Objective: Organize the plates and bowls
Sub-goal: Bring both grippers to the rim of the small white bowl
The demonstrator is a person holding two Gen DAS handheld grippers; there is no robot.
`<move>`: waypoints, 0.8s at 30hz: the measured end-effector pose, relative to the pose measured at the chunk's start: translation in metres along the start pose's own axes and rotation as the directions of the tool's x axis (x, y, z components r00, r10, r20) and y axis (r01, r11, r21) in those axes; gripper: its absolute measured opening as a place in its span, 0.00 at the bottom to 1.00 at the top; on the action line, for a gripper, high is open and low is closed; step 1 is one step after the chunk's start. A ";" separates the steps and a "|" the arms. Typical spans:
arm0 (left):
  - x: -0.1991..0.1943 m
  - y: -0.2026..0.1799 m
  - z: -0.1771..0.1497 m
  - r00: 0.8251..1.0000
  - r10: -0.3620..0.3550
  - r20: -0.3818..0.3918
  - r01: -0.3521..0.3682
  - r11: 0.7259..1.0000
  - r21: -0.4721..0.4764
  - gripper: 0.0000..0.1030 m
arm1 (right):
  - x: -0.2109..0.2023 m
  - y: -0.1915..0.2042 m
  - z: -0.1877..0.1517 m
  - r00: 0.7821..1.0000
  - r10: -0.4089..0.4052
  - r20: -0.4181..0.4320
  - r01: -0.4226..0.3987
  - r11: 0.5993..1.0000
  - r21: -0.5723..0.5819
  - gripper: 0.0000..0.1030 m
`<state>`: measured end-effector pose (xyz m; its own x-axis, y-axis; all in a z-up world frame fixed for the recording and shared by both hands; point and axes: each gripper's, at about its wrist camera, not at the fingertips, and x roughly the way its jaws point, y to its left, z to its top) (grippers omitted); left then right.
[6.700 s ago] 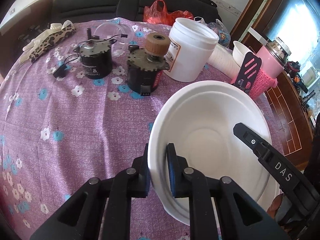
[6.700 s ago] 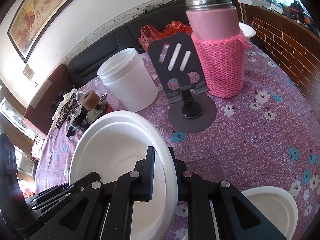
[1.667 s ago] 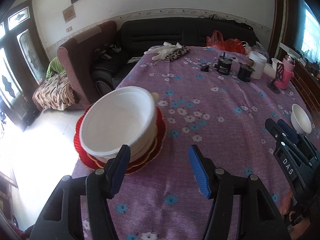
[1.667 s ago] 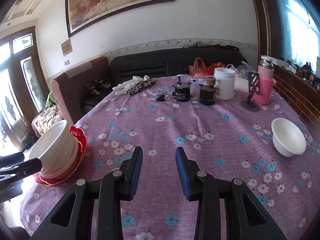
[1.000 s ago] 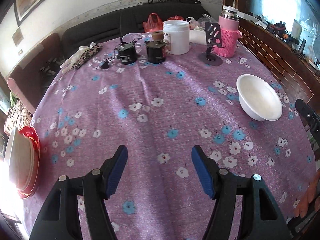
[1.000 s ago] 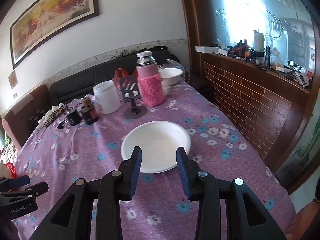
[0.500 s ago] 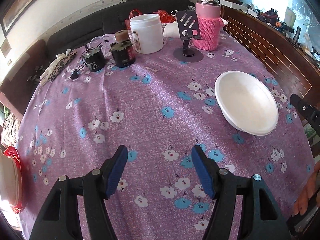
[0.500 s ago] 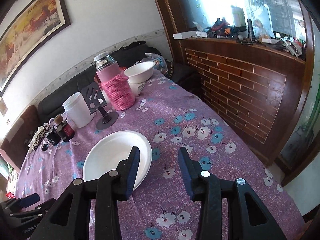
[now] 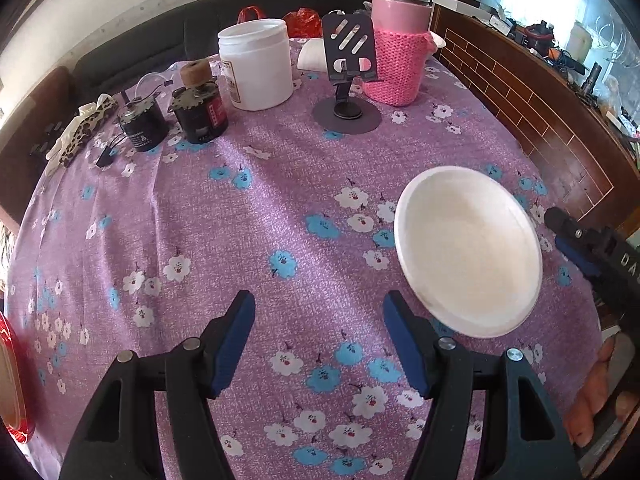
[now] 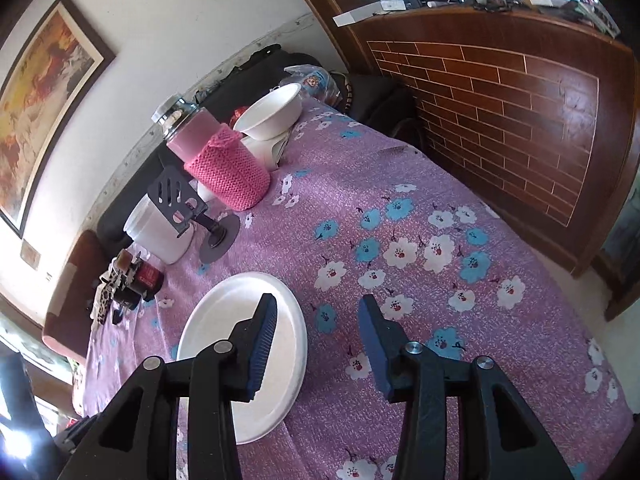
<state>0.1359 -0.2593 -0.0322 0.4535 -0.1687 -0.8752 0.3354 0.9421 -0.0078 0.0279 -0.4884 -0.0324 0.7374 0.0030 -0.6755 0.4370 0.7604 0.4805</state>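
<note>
Bowl (image 9: pixel 468 250) nearer than half-second ago, lone on cloth (image 9: pixel 240 216) before flask (image 9: pixel 400 52). Left gripper (image 9: pixel 318 332), right gripper (image 10: pixel 316 344) both spread, empty. Next pickup: bowl.

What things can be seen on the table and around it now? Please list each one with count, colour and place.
Foam plate: 1, white, near right part of the table.
Foam bowl: 1, white, far end, on top of other white ware behind the flask.
Flask: 1, pink with a knitted sleeve, far end.
Phone stand: 1, dark grey, beside the flask.
Plastic tub: 1, white, left of the stand.
Small motors: 2, black, left of the tub.
Red plates: count unclear, left edge of the table.
Tablecloth: 1, purple with flowers.
Sofa: 1, black, behind the table.
Left gripper: open, empty.
Right gripper: open, over the plate's edge.
</note>
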 end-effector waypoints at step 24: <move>0.057 -0.012 0.030 0.966 -0.223 -0.127 0.208 0.970 -0.121 0.68 | 0.027 -0.004 -0.005 0.985 0.143 -0.094 -0.134 0.987 0.089 0.46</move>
<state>0.1827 -0.2887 -0.0679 0.2587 -0.3368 -0.9054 0.3200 0.9142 -0.2486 0.0434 -0.4878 -0.0555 0.7405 0.1725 -0.6496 0.3779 0.6924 0.6146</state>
